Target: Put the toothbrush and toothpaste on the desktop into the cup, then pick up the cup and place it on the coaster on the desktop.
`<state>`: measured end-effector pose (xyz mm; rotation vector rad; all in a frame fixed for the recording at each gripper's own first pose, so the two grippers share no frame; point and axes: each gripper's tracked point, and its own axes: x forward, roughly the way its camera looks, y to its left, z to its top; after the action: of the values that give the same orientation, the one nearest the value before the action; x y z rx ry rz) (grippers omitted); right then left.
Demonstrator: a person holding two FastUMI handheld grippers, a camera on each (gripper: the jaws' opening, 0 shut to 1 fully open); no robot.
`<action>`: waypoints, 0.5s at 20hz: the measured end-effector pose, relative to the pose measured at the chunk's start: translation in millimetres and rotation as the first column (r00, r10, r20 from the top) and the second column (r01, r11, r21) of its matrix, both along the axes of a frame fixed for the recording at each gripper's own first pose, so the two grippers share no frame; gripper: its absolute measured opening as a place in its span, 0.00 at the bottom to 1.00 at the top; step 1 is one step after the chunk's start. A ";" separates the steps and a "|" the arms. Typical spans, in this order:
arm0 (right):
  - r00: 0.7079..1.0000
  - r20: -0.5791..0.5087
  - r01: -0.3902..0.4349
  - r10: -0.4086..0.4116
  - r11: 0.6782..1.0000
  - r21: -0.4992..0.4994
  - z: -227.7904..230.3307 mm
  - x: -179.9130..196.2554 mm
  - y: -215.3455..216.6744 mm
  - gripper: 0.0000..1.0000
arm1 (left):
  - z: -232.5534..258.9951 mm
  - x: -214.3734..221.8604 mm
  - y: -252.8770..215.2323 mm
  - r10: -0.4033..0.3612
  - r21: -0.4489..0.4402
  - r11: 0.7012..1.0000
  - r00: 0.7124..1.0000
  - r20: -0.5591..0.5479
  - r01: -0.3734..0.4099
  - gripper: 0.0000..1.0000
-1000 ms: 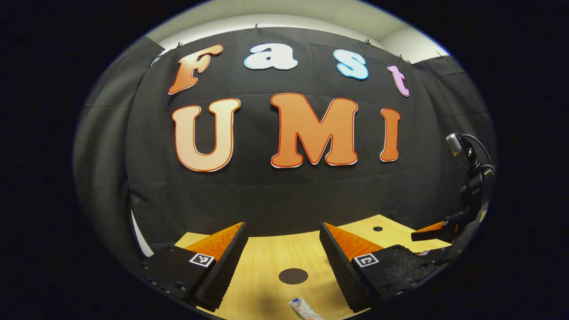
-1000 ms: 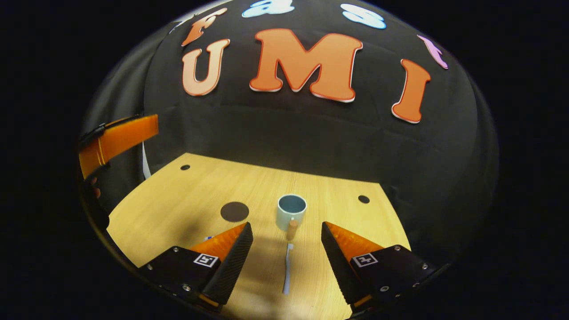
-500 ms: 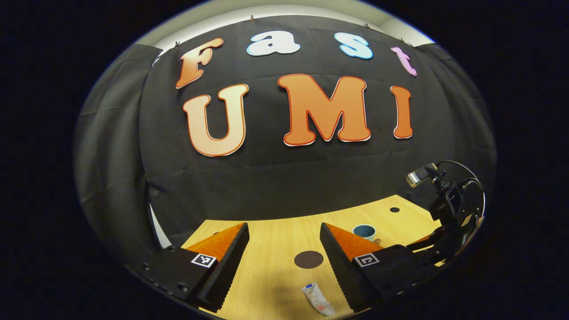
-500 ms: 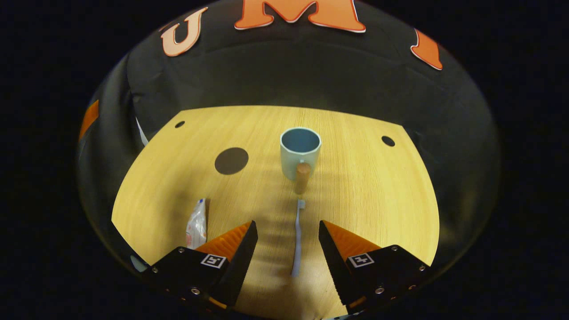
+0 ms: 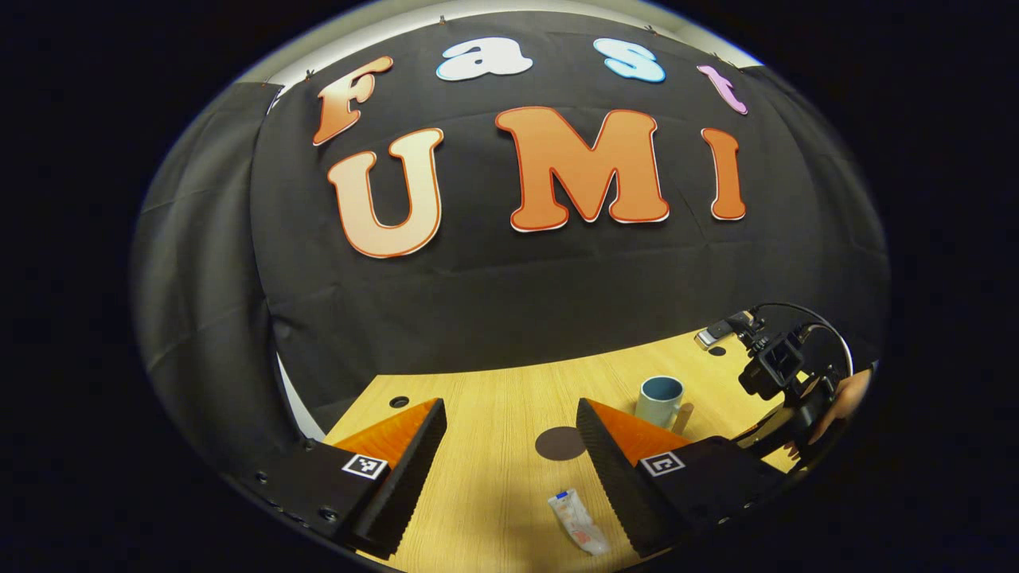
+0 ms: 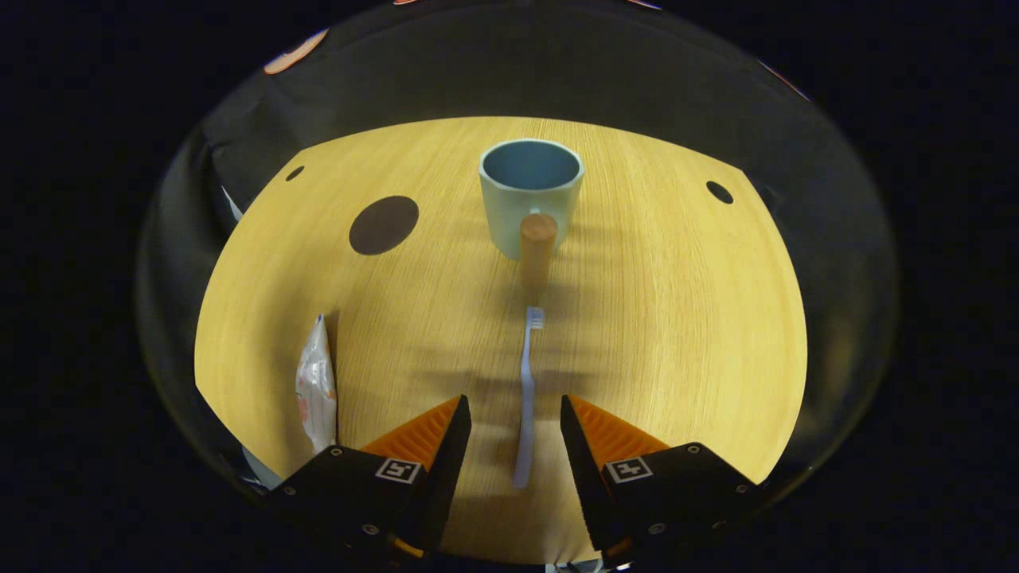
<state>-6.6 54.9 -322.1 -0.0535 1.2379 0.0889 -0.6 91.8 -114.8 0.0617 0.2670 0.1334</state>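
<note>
I am on the first step: right gripper (image 6: 513,426), jaws spread, straddles the toothbrush (image 6: 525,398) handle; cup (image 6: 531,195) at twelve o'clock. Next I should pinch. Left gripper (image 5: 509,446) spread near the toothpaste (image 5: 579,521).

A light wooden desk (image 6: 653,318) with fine grain runs back to the black cloth wall (image 5: 493,310). Small dark holes (image 6: 720,192) sit near its far corners, one at the left (image 6: 295,173). A pale ceiling strip (image 5: 509,9) shows above the cloth
</note>
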 end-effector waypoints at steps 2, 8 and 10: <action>1.000 -0.026 0.002 -0.002 1.000 -0.004 -9.2 2.7 -3.4 0.63 | -5.5 -0.1 1.7 0.007 -0.006 1.000 1.000 -0.016 -0.007 0.99; 0.989 -0.141 0.053 -0.048 0.998 0.031 -33.6 9.4 -5.4 0.46 | -25.2 -7.2 8.6 0.039 -0.001 0.999 0.997 -0.072 -0.039 0.99; 0.984 -0.170 0.061 -0.053 0.997 0.041 -37.5 13.2 -6.9 0.44 | -31.2 -10.3 11.3 0.051 -0.006 0.999 0.994 -0.092 -0.052 0.99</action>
<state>6.6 48.0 -359.6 0.0301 1.4054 0.0736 -10.9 103.1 -146.0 0.0528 0.3608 0.1809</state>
